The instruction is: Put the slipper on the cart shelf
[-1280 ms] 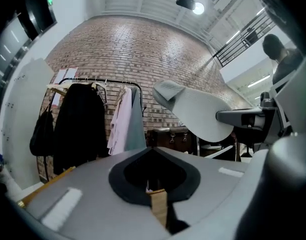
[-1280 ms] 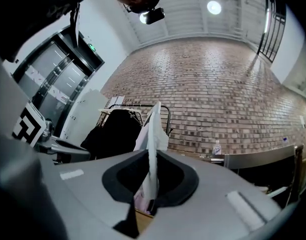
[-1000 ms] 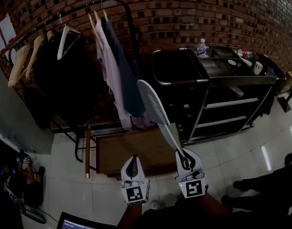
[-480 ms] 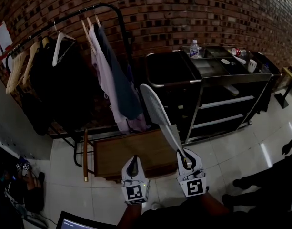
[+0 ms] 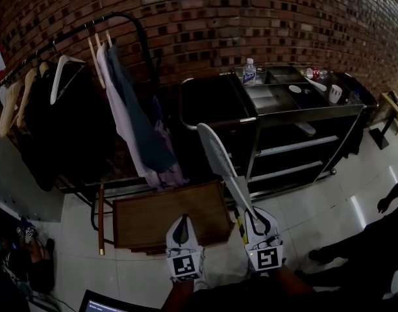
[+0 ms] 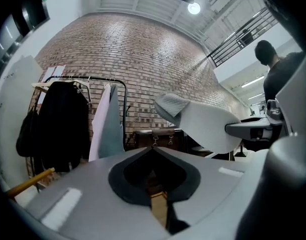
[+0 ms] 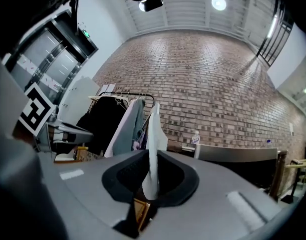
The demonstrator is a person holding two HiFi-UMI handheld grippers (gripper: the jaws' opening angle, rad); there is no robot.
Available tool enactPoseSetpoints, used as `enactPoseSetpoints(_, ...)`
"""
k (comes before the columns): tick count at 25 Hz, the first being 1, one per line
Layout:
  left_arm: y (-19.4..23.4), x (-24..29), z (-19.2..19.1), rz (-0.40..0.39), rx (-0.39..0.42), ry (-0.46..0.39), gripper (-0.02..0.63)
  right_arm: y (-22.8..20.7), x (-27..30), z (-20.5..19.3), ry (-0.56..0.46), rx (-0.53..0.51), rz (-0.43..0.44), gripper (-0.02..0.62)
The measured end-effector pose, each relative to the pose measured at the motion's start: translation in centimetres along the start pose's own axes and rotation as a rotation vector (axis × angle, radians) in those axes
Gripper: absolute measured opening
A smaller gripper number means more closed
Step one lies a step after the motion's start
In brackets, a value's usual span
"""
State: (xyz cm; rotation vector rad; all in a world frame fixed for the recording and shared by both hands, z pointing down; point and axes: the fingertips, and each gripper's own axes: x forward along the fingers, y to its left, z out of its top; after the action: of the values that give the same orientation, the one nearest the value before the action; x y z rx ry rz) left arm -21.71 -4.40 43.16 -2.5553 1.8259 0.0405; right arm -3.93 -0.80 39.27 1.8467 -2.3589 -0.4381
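My right gripper is shut on the heel end of a long white slipper, which slants up and to the left in front of the cart. In the right gripper view the slipper stands edge-on between the jaws. The black cart stands against the brick wall ahead on the right, with its lower shelves open to the front. My left gripper hovers beside the right one, shut with nothing in it. In the left gripper view the slipper shows at the right.
A clothes rack with hanging garments fills the left. A low wooden table sits on the floor below my grippers. The cart's top holds a water bottle and cups. A person's shoes show at lower right, a laptop corner at lower left.
The view has swung right: the cart and rack have slid left in the frame, and the cart now sits more central. Both grippers keep their pose and the slipper stays gripped.
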Motion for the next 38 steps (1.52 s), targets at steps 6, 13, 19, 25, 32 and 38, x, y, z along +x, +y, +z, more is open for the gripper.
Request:
enactPoseSetpoints(6,-5.3,2.7,-0.7,-0.011,0.009,0.037,0.015,-4.4,-0.6,-4.1,0.077,-0.034,0.037,0.040)
enactPoseSetpoints(13,-9.8,5.5,-2.6,0.014,-0.012,0.084,0.015,-9.8,-3.0,-10.2,0.181,0.067,0.025,0.040)
enactPoseSetpoints(19,-15.3,9.2,-5.6,-0.022,-0.003,0.118,0.015,-15.1,-4.4,-16.6,0.303,0.116,-0.015,0.040)
enactPoseSetpoints(25,-19.4,12.4,-7.5,-0.057,0.010,0.148,0.015,-20.0,-4.3,-21.2,0.374,0.157,-0.068,0.040)
enactPoseSetpoints(32,-21.7,15.4,-8.2,-0.069,0.026,0.160,0.015,-24.2,-2.0,-24.7,0.418,0.212,-0.099,0.040)
enactPoseSetpoints(38,-22.1,17.3,-8.0,-0.049,0.027,0.157,0.015,-25.9,1.5,-25.9,0.430,0.253,-0.073,0.040)
